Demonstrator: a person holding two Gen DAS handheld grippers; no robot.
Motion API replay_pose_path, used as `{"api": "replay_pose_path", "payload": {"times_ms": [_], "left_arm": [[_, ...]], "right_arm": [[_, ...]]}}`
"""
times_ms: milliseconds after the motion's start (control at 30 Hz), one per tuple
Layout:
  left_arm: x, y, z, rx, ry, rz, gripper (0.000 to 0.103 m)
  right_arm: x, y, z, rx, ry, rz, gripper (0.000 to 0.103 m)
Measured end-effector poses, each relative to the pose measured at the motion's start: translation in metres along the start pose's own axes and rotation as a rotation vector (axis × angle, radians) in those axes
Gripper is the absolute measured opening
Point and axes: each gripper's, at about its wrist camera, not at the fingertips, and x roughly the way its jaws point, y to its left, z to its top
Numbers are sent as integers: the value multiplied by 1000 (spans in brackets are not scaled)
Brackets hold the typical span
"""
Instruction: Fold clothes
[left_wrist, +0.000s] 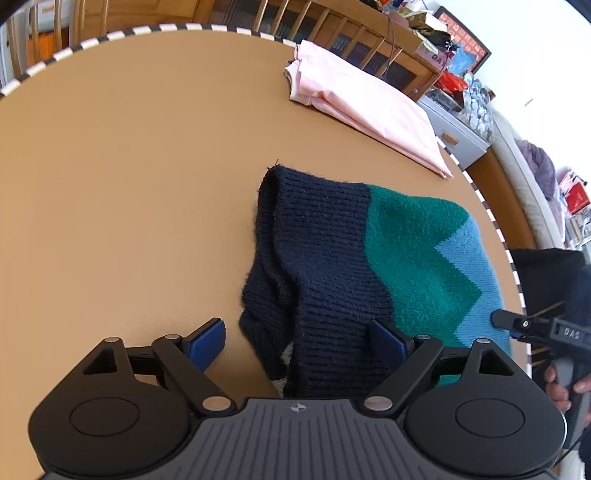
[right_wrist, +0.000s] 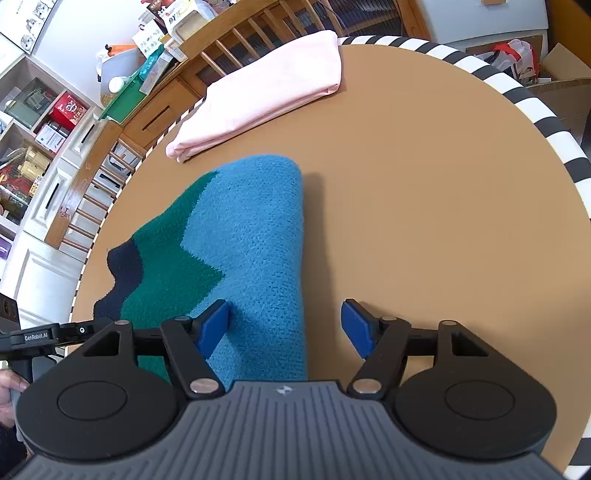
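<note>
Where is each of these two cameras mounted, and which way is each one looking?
Left wrist view: on the left claw, looking down at the navy end of the sweater; the right claw and a hand show at right.
Right wrist view: on the right claw, looking down at the sweater's blue end; the left claw's side and a hand show at left.
Shared: the sweater, pink cloth, round table.

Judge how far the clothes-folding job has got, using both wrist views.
Done: the pink garment lies folded at the table's far edge. In hand: the knit sweater, partly folded; both the left hand-held gripper and the right hand-held gripper are open over it, gripping nothing. Left: its loose navy end needs folding.
</note>
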Motion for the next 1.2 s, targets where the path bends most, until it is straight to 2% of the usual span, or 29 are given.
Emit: {"api": "replay_pose_path", "payload": {"times_ms": [133, 267, 333, 467, 600, 667, 800, 933, 1000, 1100, 1200], "left_arm": [[0, 5, -6, -51, 6, -22, 91], [3, -3, -9, -16, 1, -6, 95], [6, -8, -10, -5, 4, -7, 97], [13, -20, -11, -4, 38, -69, 97], [17, -29, -13, 20, 27, -48, 100], [17, -29, -12, -3, 21, -55, 99], [18, -25, -8, -39, 18, -71, 92], [18, -23, -6, -38, 19, -76, 84], [17, -23, -7, -38, 19, -79, 83], [17, -22, -7, -48, 19, -89, 78], [19, -20, -6, -60, 22, -98, 77]], "right_arm": [[1, -1, 2, -8, 19, 14, 69], [4, -3, 4, 8, 30, 43, 69], [5, -2, 5, 6, 38, 58, 73], [8, 1, 5, -12, 66, 79, 75], [11, 7, 0, -44, 95, 125, 75], [12, 12, -1, -76, 97, 126, 77], [13, 9, 3, -50, 96, 146, 77], [12, 6, 4, -28, 92, 155, 76], [12, 6, 3, -26, 91, 153, 75], [12, 5, 3, -26, 93, 136, 62], [12, -1, 5, 17, 100, 147, 59]]}}
